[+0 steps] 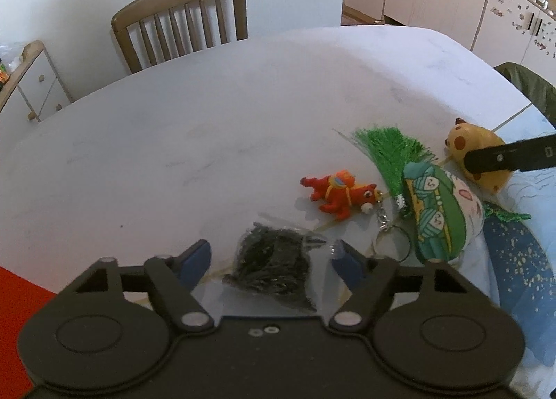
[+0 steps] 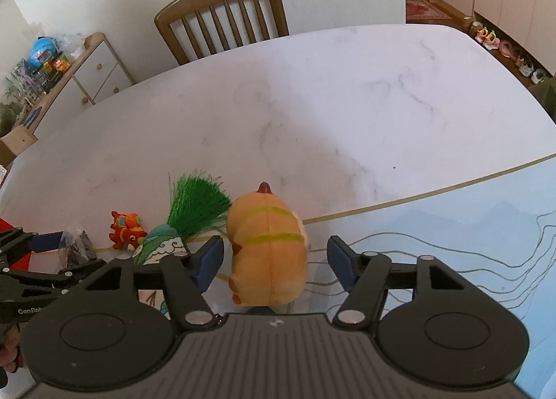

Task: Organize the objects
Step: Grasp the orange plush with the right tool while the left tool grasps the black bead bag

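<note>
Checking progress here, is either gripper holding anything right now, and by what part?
Nothing is held. The left gripper is open around the black bag; the right gripper is open around the yellow plush.

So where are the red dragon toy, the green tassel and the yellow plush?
Red dragon toy (image 1: 335, 194), left wrist view, on its body.
Green tassel (image 1: 392, 148), left wrist view, on its fringe.
Yellow plush (image 2: 269, 253), right wrist view, on its back.
</note>
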`<state>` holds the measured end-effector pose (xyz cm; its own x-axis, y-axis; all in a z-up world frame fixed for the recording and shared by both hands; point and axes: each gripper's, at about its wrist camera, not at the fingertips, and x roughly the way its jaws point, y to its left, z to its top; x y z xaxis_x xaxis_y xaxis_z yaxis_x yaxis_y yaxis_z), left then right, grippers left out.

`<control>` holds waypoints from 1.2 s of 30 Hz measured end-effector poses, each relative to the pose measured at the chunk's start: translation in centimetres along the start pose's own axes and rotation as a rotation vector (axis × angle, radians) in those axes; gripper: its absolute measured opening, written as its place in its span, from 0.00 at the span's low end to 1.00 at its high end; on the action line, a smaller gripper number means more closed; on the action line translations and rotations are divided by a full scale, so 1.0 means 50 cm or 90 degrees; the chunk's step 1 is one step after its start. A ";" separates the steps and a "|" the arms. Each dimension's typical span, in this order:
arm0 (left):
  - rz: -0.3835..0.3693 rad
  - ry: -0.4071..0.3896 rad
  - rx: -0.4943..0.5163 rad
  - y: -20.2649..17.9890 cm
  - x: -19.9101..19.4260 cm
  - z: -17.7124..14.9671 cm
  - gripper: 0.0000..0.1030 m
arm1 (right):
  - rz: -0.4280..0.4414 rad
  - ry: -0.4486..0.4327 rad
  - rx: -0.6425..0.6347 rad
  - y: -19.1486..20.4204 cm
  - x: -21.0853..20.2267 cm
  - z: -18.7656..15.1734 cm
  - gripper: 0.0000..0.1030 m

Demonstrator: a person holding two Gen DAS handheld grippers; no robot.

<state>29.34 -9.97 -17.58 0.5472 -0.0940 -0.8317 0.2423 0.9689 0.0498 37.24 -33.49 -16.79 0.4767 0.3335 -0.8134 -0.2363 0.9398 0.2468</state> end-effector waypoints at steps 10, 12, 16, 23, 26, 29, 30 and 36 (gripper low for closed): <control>0.009 0.001 0.006 -0.017 -0.014 -0.001 0.37 | -0.014 -0.007 -0.013 0.011 -0.012 -0.005 0.45; 0.015 0.004 0.003 -0.023 -0.019 0.000 0.36 | -0.013 -0.010 -0.013 0.012 -0.019 -0.008 0.44; 0.015 0.003 0.002 -0.030 -0.035 -0.003 0.35 | -0.014 -0.020 -0.014 0.013 -0.041 -0.009 0.43; 0.009 0.000 -0.010 -0.041 -0.080 -0.011 0.35 | -0.001 -0.033 -0.014 0.021 -0.095 -0.026 0.43; 0.008 -0.002 -0.016 -0.046 -0.099 -0.011 0.35 | 0.009 -0.039 -0.019 0.034 -0.120 -0.036 0.43; 0.009 -0.005 -0.025 -0.046 -0.122 -0.012 0.35 | 0.017 -0.048 -0.027 0.048 -0.148 -0.045 0.43; 0.007 -0.006 -0.029 -0.046 -0.129 -0.013 0.35 | 0.019 -0.051 -0.028 0.052 -0.155 -0.048 0.43; 0.002 -0.005 -0.045 -0.046 -0.178 -0.023 0.35 | 0.039 -0.067 -0.031 0.080 -0.213 -0.064 0.43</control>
<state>22.96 -11.09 -10.93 0.5548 -0.0922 -0.8269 0.1832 0.9830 0.0133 28.48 -33.52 -8.81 0.5451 0.3992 -0.7372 -0.3073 0.9133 0.2673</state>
